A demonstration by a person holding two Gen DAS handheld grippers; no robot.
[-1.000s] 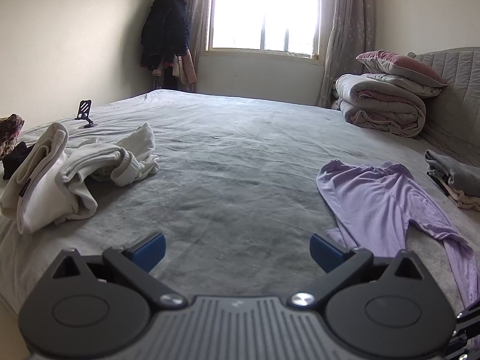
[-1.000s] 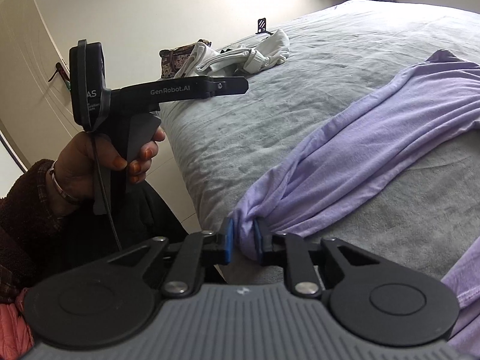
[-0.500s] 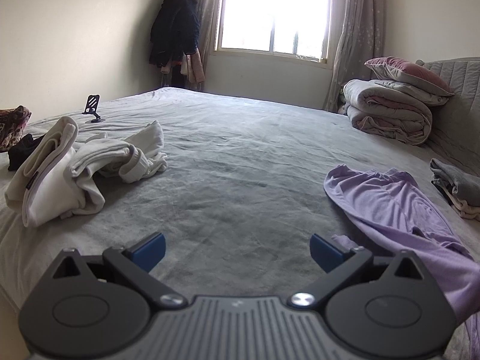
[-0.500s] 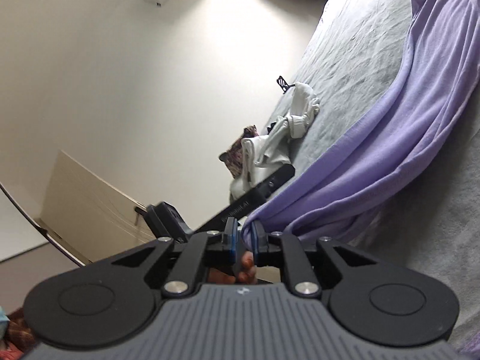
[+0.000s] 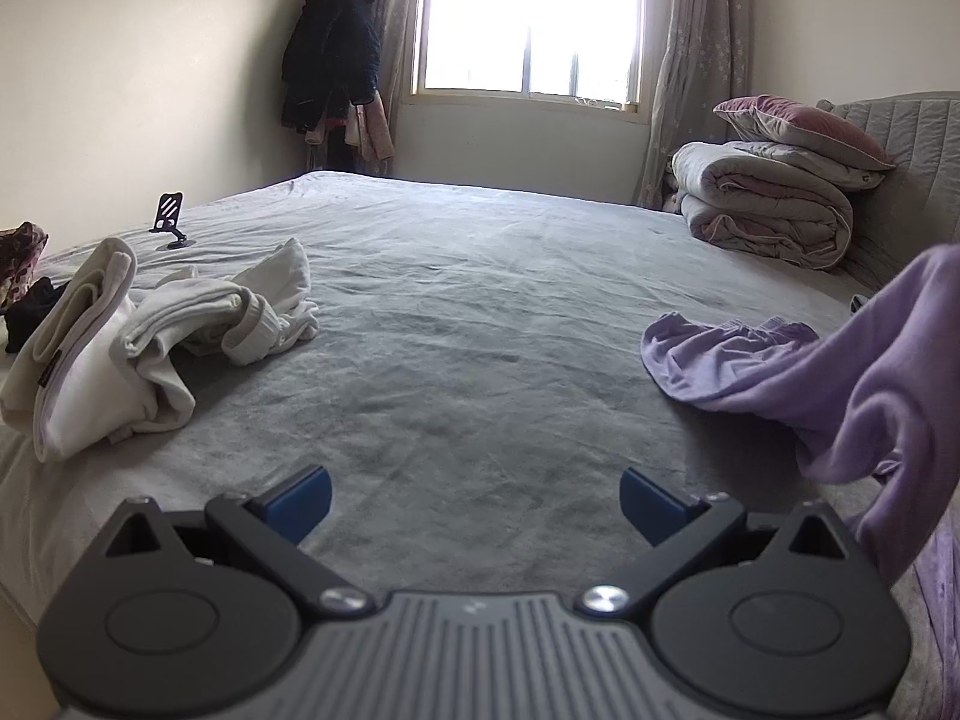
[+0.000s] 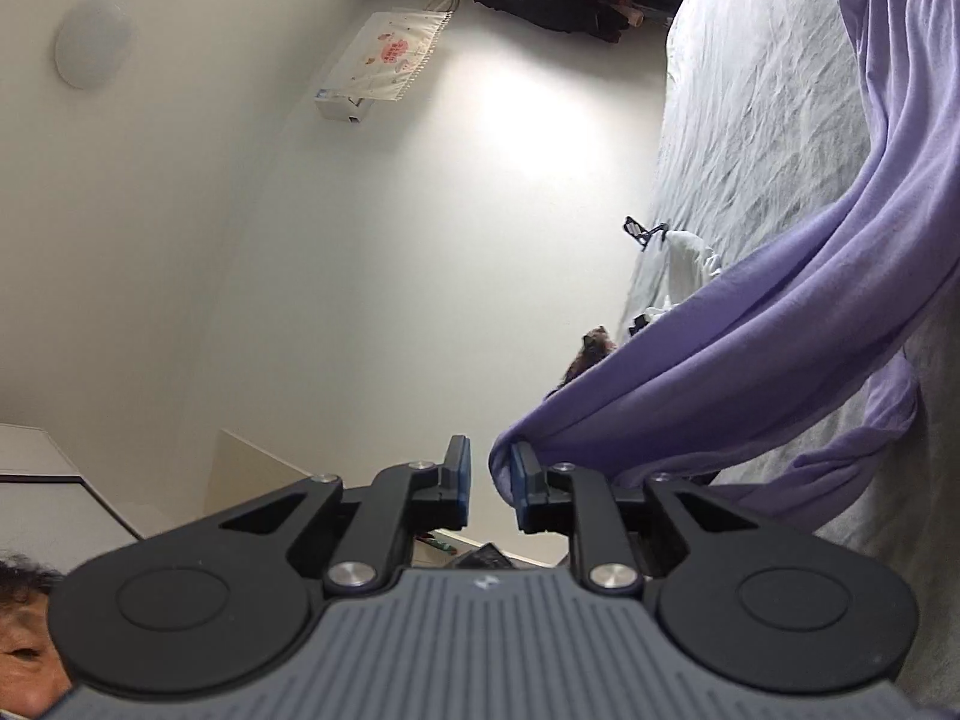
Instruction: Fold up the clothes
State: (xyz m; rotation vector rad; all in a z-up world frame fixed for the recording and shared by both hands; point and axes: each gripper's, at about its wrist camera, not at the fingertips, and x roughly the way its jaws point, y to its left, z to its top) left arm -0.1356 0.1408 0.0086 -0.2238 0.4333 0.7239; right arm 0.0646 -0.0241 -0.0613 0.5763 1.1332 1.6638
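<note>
The bed point(image 5: 480, 300) carries the lilac garment point(image 5: 732, 354) at its right edge — one end now lifted off the sheet, where a second ago it lay flat. The right gripper point(image 6: 489, 483) pinches that end, jaws loosened slightly; the left gripper point(image 5: 474, 495) hangs spread, empty — a fold-over looks underway.

Daylight floods from the blown-out far window point(image 5: 528, 12); the bed point(image 5: 480, 312) lies evenly lit, fisheye bending and darkening the corners.
</note>
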